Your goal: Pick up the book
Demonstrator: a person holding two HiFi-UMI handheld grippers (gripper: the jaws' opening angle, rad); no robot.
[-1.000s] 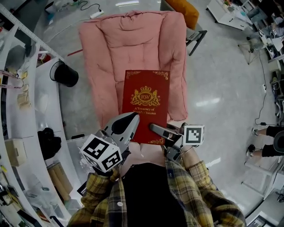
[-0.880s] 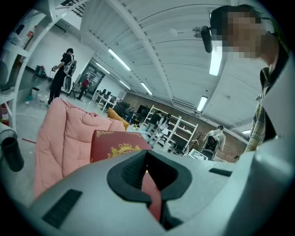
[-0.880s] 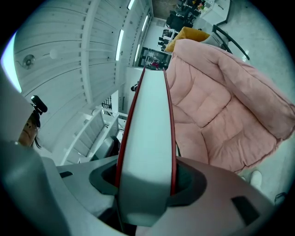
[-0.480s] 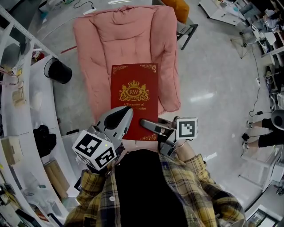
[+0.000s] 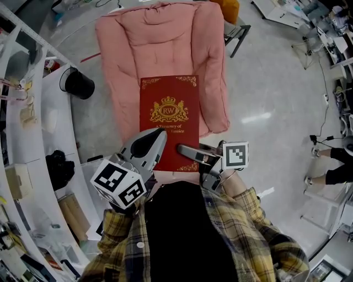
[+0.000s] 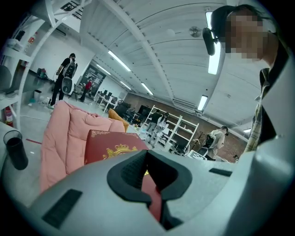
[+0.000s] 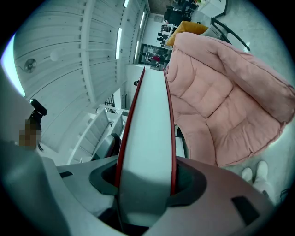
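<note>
A red hardcover book (image 5: 168, 118) with a gold crest is held over the seat of a pink padded chair (image 5: 160, 44). My left gripper (image 5: 153, 144) is at the book's near left corner. In the left gripper view its pads are shut (image 6: 150, 184) on a thin red edge of the book (image 6: 108, 147). My right gripper (image 5: 190, 153) holds the near right corner. In the right gripper view its jaws (image 7: 146, 184) clamp the book (image 7: 147, 133) across its thickness, white pages showing between the red covers. The chair (image 7: 221, 92) lies beyond.
A black cylindrical bin (image 5: 79, 83) stands left of the chair, next to a curved white shelf unit (image 5: 33, 126). An orange cushion (image 5: 229, 8) sits behind the chair. Someone's legs (image 5: 331, 171) show at the right edge. Several people stand far off in the left gripper view.
The book, with both grippers still on it, has shifted a little left and up in the head view. Both grips look the same.
</note>
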